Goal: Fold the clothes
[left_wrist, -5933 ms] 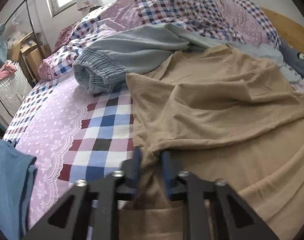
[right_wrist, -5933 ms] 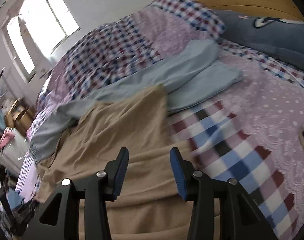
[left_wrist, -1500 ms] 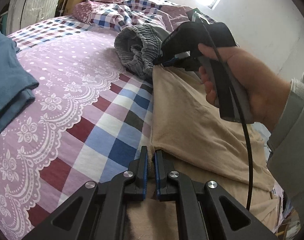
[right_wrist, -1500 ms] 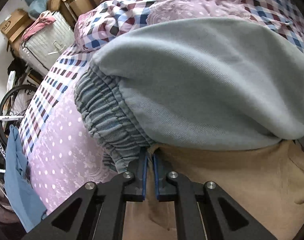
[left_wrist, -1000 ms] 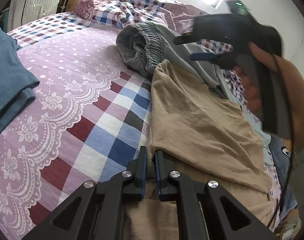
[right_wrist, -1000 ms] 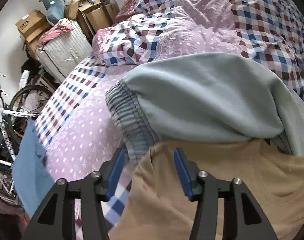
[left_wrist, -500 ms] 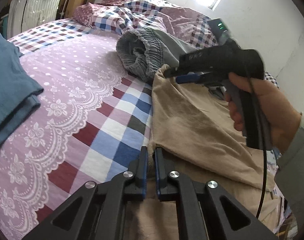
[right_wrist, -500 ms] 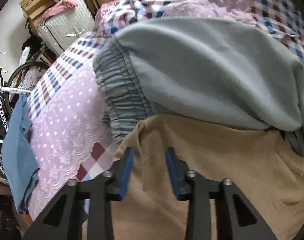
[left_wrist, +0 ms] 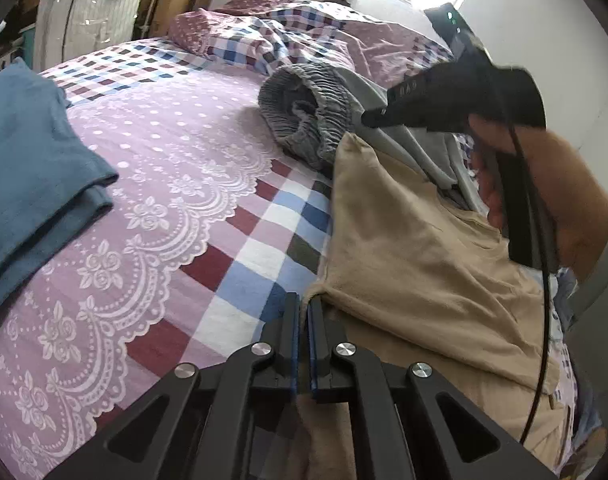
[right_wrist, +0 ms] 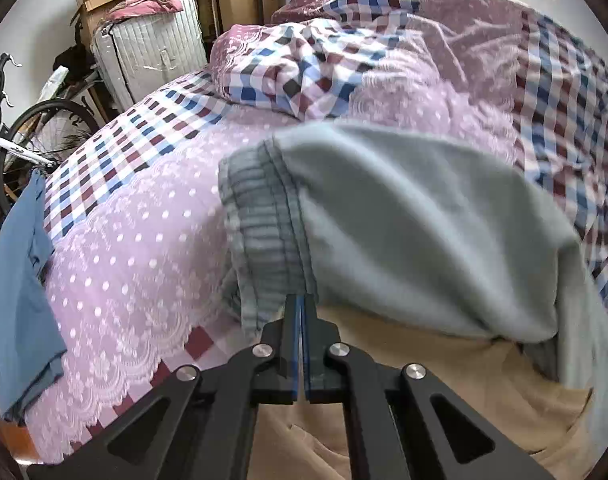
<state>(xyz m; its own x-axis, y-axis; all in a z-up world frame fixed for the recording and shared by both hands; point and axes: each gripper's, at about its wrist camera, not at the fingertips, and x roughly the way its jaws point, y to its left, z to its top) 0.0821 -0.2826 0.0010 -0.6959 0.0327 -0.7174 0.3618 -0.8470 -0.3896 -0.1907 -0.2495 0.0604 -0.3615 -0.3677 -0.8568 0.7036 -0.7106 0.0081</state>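
Currently logged: the tan garment [left_wrist: 415, 248] lay spread on the bed [left_wrist: 176, 184], over the checked and lace-patterned cover, with one long edge running toward the grey sweatpants [left_wrist: 307, 116]. The left claw [left_wrist: 302, 320] was clamped on the near corner of the tan garment, fabric pinched between its blue pads. The right claw [right_wrist: 300, 316], held in a person's hand [left_wrist: 559, 204], was closed at the far corner of the same garment, just beside the elastic waistband of the grey sweatpants; its pads met with almost no gap, and whether fabric sat between them could not be told. A folded blue garment [left_wrist: 28, 160] rested at the bed's left edge, well apart from both claws.
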